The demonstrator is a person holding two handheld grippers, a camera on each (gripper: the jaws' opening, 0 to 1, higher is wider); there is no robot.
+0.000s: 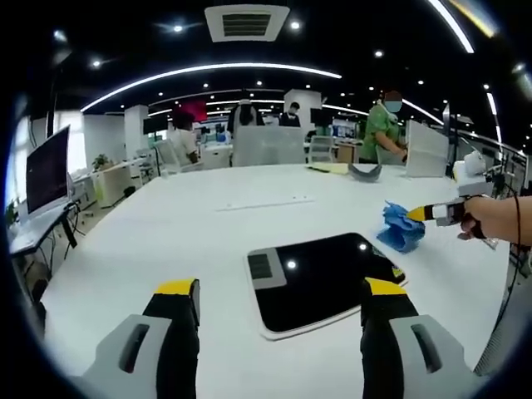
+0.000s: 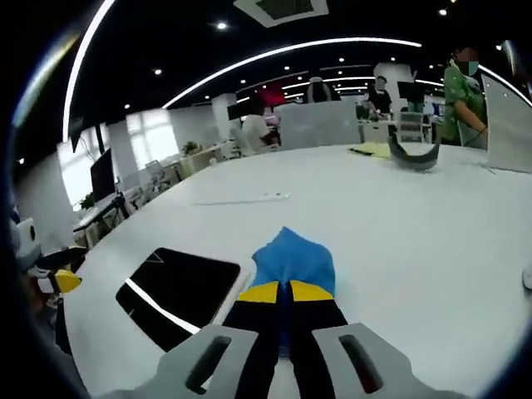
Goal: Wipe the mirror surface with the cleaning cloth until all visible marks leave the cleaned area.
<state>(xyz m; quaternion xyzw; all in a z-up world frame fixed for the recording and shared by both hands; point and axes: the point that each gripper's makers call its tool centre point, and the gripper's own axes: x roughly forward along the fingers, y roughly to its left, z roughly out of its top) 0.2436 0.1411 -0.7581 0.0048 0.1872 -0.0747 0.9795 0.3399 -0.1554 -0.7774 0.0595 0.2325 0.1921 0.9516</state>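
The mirror lies flat on the white table, with bare tabletop on all sides; the left gripper hovers before it, jaws apart. The right gripper clamps the blue cloth just beside the mirror's edge.

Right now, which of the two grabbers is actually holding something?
The right gripper: its jaws are shut on the blue cleaning cloth beside the mirror. The left gripper has its jaws spread wide, with nothing between them.

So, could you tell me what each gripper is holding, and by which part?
The right gripper is shut on the blue cloth, pinching its near edge. The left gripper is open and holds nothing.
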